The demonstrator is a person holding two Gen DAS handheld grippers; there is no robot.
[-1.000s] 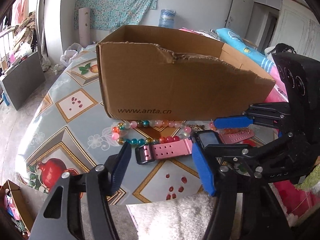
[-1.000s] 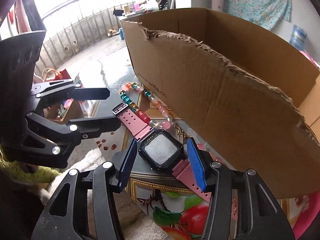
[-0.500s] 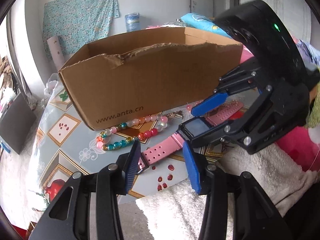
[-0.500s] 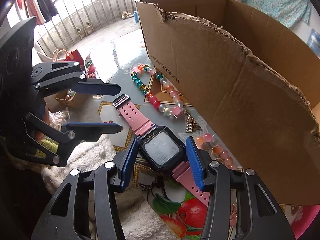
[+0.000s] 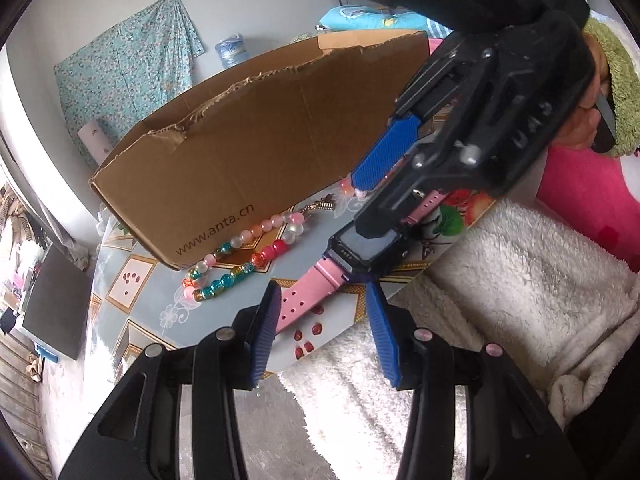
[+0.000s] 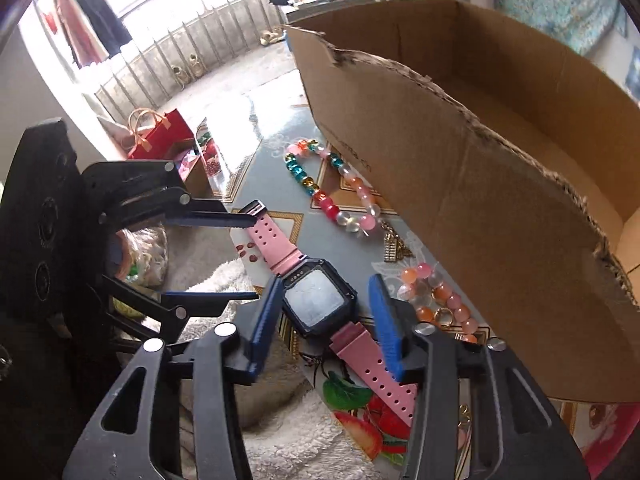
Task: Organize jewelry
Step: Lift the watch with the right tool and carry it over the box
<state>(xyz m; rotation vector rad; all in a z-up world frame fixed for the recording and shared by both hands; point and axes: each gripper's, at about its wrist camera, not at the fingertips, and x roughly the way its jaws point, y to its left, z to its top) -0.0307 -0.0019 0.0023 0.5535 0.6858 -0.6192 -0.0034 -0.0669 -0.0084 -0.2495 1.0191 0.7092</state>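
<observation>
Now both tools straddle the pink watch at the desk's near edge.
Right tool has lifted slightly, jaws spread, ungripped; left tool released around the strap, cardboard box waiting.

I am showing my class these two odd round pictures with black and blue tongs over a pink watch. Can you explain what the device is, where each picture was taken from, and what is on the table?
No robot here: a person holds a two-fingered tool in each hand, with a fisheye camera on each looking along its fingers, hence the round, bent look. One picture comes from the left hand-held gripper, the other from the right hand-held gripper, and each also shows the other tool.

On the patterned table lie a pink watch, a bead bracelet of mixed colours, an orange bead bracelet and small gold pieces, all beside a torn cardboard box.

Both tools are open. The right one straddles the watch face and the left one its strap, so nothing looks clamped yet.
</observation>
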